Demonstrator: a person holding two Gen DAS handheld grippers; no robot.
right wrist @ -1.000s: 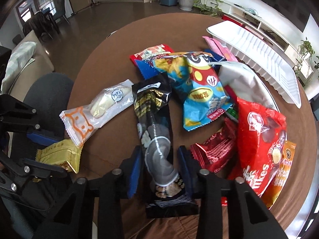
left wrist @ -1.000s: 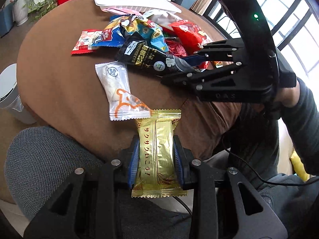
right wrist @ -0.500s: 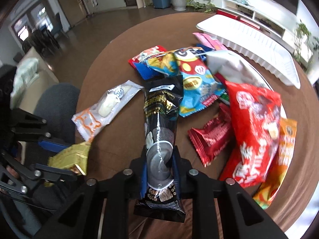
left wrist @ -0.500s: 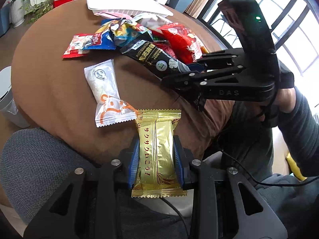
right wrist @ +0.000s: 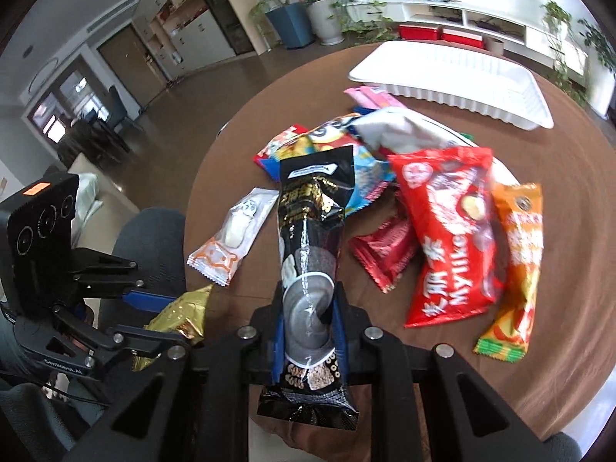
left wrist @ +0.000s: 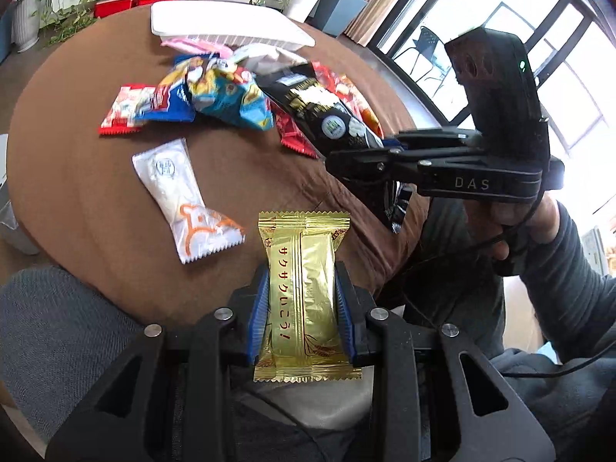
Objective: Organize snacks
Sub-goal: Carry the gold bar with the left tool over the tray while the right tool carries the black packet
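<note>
My left gripper (left wrist: 302,312) is shut on a gold foil snack packet (left wrist: 304,269), held above the near edge of the round brown table (left wrist: 77,177). A long black snack bag (right wrist: 310,254) is pinched near its lower end by my right gripper (right wrist: 307,331), and it hangs lifted off the snack pile. In the left wrist view the black bag (left wrist: 319,115) and the right gripper (left wrist: 389,158) are at the right. In the right wrist view the gold packet (right wrist: 181,315) and the left gripper (right wrist: 154,319) show at lower left.
A white tray (right wrist: 454,81) lies at the table's far side. Loose snacks cover the middle: a white packet with orange print (left wrist: 181,196), a blue bag (left wrist: 227,96), a red bag (right wrist: 446,227), an orange packet (right wrist: 516,261). A grey chair (left wrist: 50,342) stands at the near left edge.
My right gripper closed on the black bag and lifted it up off the pile, tilting it. The left gripper kept its hold on the gold packet with little movement.
</note>
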